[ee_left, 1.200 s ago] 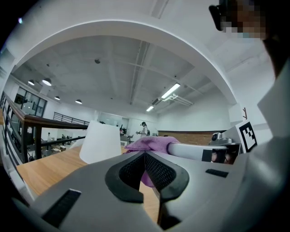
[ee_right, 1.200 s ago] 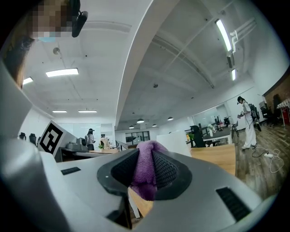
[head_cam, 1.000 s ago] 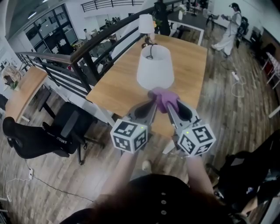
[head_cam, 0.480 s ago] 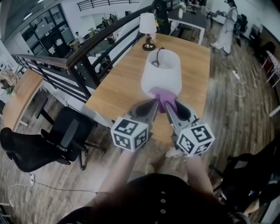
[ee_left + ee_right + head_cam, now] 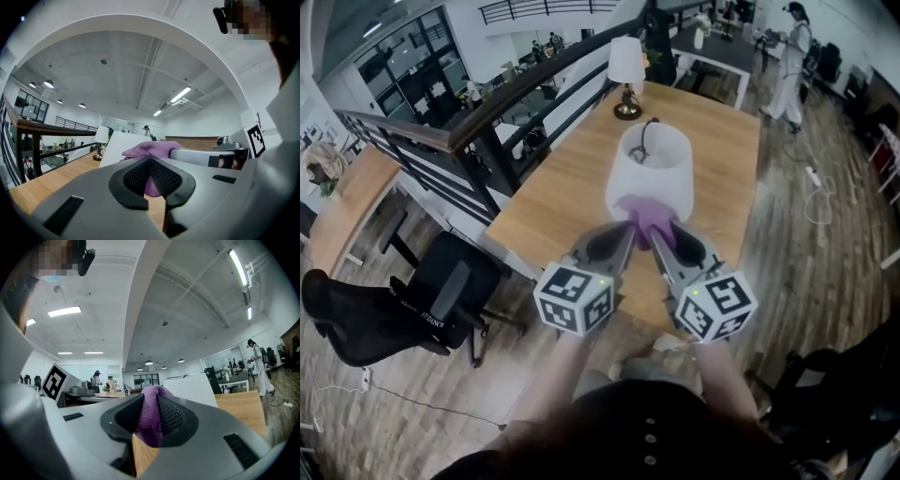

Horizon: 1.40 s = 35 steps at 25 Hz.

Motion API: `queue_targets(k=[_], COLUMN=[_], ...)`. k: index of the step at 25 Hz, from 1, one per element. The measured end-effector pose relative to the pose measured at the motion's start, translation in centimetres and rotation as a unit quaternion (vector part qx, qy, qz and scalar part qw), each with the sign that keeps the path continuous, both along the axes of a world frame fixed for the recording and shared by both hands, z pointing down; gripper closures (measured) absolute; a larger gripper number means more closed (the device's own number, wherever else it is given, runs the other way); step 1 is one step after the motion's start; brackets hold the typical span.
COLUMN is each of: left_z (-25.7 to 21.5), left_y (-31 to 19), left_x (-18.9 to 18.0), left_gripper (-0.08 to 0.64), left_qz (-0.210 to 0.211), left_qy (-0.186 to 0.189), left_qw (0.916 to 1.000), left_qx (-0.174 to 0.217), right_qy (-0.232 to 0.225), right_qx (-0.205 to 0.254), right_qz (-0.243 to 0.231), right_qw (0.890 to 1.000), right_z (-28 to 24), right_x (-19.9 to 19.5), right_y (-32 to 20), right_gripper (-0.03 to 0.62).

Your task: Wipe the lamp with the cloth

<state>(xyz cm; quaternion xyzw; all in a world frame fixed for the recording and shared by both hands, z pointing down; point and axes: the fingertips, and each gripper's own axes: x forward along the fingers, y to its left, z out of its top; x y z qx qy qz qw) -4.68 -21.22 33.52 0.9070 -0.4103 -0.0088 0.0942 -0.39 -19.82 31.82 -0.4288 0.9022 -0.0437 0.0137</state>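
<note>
A table lamp with a white shade (image 5: pixel 649 171) stands on the wooden table (image 5: pixel 551 199). A purple cloth (image 5: pixel 643 214) is bunched against the near lower rim of the shade. Both grippers meet at it. My left gripper (image 5: pixel 623 228) is shut, with the cloth (image 5: pixel 149 149) rising just past its tips and purple showing between its pads. My right gripper (image 5: pixel 658 228) is shut on the cloth (image 5: pixel 150 427), which fills the space between its pads. The shade (image 5: pixel 117 143) shows white behind the cloth in the left gripper view, and the shade (image 5: pixel 197 384) also in the right gripper view.
A second, smaller lamp (image 5: pixel 626 67) stands at the table's far end. A dark railing (image 5: pixel 478 131) runs along the table's left side, with a black office chair (image 5: pixel 403 300) below it. A person (image 5: pixel 787 56) stands far off at the right.
The head view has shifted, so the shade's open top shows more. Both grippers stay together on the cloth at the shade's near rim, slightly higher on it.
</note>
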Motion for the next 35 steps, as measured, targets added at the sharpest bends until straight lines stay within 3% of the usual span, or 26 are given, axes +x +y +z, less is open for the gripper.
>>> queue_targets(k=[18, 35], left_z=[-4.4, -8.7], left_y=[-2.4, -6.7], left_x=[-3.2, -6.6], left_gripper=[0.549, 0.549], left_qz=[-0.042, -0.075], left_qy=[-0.012, 0.011], left_qw=[0.9981, 0.9932], left_qx=[0.043, 0.089], right_qy=[-0.028, -0.046], right_qx=[0.055, 0.093], right_qz=[-0.054, -0.080], right_qw=[0.997, 0.991], right_z=[-5.9, -9.6], right_x=[-3.0, -7.0], right_y=[-2.7, -6.5], right_gripper=[0.514, 0.514])
